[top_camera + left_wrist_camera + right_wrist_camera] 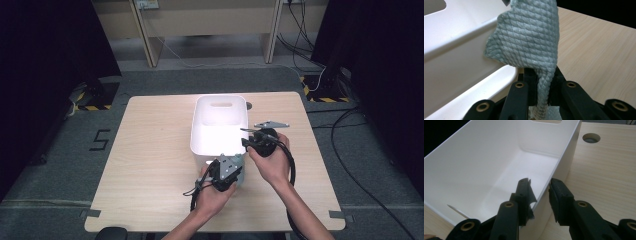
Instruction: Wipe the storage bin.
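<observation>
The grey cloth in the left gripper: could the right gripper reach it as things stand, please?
Probably yes. The right gripper straddles the white bin's side wall, jaws open, while the grey cloth hangs clamped in the left gripper at the bin's near corner, with nothing between them.

Grey diamond-textured cloth, white bin

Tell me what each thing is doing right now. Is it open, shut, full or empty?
White bin: upright on the table, nothing inside that shows.
Grey cloth: pinched in the left tool, hanging by the bin's near corner.
Left tool: shut on the grey cloth.
Right tool: open, jaws astride the bin's side wall.
Table: bare wood around the bin.
</observation>
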A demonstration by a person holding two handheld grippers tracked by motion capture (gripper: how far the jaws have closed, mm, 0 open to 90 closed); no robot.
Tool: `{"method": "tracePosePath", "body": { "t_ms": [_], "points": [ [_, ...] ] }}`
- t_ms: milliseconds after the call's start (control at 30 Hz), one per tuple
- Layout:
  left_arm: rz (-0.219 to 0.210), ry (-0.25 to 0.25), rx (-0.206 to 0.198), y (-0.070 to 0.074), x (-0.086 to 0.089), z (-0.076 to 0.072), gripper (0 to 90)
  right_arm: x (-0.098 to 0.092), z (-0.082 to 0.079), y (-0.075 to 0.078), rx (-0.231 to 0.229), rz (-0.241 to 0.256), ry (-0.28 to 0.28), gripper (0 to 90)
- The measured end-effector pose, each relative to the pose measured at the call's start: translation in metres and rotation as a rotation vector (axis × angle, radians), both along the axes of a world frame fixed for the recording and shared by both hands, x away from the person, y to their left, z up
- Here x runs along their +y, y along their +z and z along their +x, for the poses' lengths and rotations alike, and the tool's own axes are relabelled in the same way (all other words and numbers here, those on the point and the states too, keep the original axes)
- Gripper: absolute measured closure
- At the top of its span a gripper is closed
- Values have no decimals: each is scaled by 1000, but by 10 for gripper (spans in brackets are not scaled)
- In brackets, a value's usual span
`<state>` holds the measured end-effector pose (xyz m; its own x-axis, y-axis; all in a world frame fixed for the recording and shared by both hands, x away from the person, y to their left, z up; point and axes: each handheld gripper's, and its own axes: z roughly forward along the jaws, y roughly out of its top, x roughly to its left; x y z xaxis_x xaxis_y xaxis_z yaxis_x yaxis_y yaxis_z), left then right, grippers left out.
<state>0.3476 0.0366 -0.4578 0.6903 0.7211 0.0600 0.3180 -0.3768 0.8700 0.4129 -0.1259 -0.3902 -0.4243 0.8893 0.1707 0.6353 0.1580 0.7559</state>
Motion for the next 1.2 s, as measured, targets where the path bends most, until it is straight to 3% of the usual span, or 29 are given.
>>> {"method": "tracePosePath", "body": {
  "t_ms": [633, 1200],
  "points": [
    [37, -6, 11, -16, -7, 2, 811, 0, 0, 0, 0, 0, 0, 698],
    [88, -10, -14, -31, -16, 2, 811, 0, 0, 0, -1, -1, 3, 697]
  ]
}}
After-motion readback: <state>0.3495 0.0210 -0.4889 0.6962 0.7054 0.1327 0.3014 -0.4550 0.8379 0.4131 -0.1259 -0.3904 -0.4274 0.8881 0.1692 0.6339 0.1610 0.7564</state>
